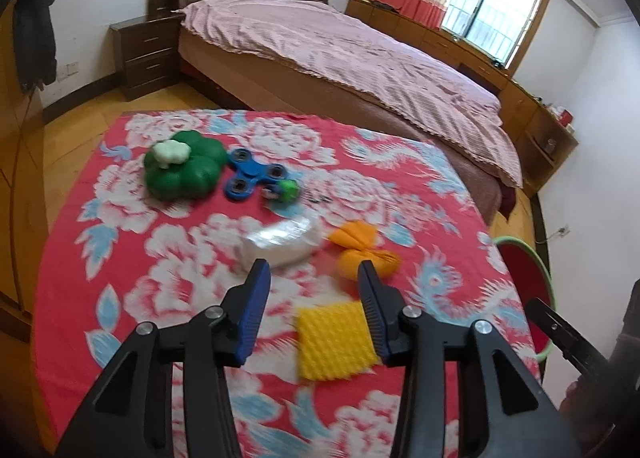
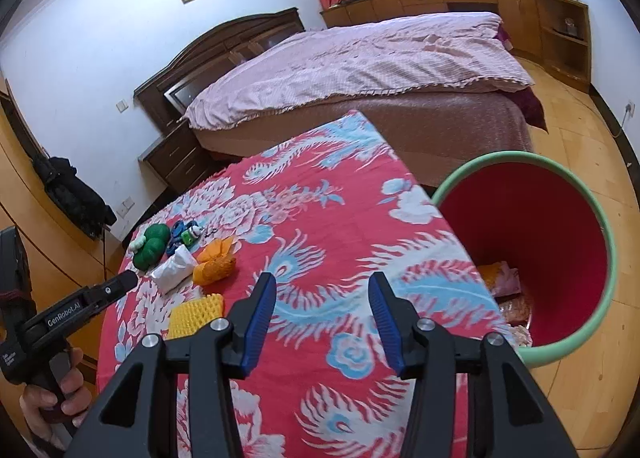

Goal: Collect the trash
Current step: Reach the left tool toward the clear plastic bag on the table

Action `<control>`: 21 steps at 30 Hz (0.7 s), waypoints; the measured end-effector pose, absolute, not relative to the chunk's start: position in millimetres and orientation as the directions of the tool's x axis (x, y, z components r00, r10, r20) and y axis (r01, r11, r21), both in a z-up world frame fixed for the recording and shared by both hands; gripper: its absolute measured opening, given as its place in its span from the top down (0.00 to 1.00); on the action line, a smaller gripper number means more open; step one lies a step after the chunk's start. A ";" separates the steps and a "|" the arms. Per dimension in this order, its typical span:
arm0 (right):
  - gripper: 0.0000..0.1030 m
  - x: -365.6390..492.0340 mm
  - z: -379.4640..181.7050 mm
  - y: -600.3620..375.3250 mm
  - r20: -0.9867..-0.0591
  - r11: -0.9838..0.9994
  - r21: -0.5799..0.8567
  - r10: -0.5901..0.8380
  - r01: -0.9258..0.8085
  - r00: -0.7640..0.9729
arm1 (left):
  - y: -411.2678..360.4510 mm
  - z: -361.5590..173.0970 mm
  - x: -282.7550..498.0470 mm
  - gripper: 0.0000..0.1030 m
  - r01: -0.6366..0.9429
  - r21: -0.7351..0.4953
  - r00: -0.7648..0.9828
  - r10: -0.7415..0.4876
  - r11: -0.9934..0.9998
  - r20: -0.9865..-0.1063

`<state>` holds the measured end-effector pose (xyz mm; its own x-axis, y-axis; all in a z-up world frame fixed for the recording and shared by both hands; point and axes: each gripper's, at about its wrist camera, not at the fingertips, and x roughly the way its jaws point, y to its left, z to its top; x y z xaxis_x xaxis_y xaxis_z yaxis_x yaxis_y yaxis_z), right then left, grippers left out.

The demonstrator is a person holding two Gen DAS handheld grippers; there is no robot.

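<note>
Both the left gripper (image 1: pixel 312 272) and right gripper (image 2: pixel 322 284) are seen open, empty; orange and pink scraps (image 2: pixel 505 278) are held in the red bin (image 2: pixel 560 214) beside the counter (image 2: pixel 320 194).

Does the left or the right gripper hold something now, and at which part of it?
Nothing is held. The left gripper has open jaws above the yellow foam piece, not touching it. The right gripper is open over the bare tablecloth.
</note>
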<state>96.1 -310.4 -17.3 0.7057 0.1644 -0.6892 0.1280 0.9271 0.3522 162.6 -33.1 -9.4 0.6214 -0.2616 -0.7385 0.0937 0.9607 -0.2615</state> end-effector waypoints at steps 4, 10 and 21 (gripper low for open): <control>0.50 107.7 -19.8 -301.8 -0.697 0.930 0.347 0.166 0.125 0.697 | -19.9 -13.8 176.4 0.51 0.070 -0.251 0.623 -0.239 0.966 -0.745; 0.48 122.5 -24.3 -290.7 -0.711 0.934 0.335 0.165 0.123 0.684 | -5.9 -23.2 197.5 0.48 0.057 -0.242 0.627 -0.223 0.969 -0.746; 0.48 146.2 -40.4 -283.9 -0.736 0.933 0.338 0.179 0.125 0.653 | -16.9 -50.5 229.8 0.47 0.094 -0.229 0.573 -0.241 0.969 -0.784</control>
